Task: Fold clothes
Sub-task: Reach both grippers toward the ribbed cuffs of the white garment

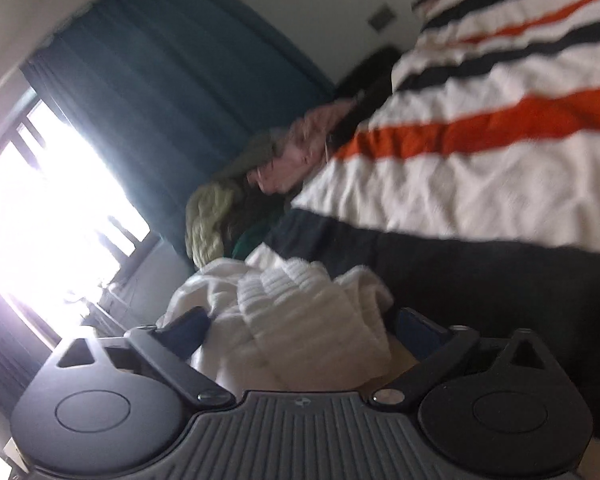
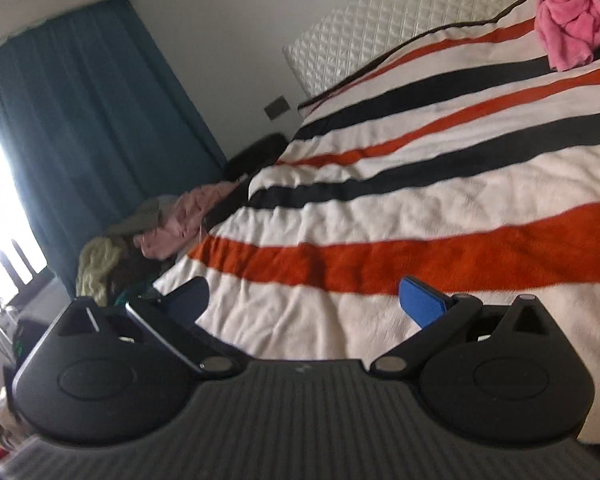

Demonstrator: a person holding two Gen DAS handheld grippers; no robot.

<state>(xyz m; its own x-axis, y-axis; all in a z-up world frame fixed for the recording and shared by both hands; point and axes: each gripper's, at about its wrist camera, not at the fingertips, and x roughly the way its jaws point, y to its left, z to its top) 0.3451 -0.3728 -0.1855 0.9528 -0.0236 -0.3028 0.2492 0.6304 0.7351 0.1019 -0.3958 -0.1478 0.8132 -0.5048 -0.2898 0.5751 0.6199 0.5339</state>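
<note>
A white ribbed garment (image 1: 300,308) is bunched between the wide-apart blue fingers (image 1: 418,324) of my left gripper (image 1: 304,320), over the striped bed cover (image 1: 480,184); whether the pads grip it is unclear. My right gripper (image 2: 304,300) is open and empty, its blue fingers (image 2: 424,300) just above the striped bed cover (image 2: 420,200). A crumpled pink garment (image 2: 576,28) lies far up the bed near the headboard.
A pile of clothes, pale pink (image 2: 188,216) and yellow-green (image 2: 96,264), lies off the bed's left edge; it also shows in the left wrist view (image 1: 300,148). Teal curtains (image 2: 80,120) and a bright window (image 1: 40,200) stand on the left. A quilted white headboard (image 2: 380,28) is behind.
</note>
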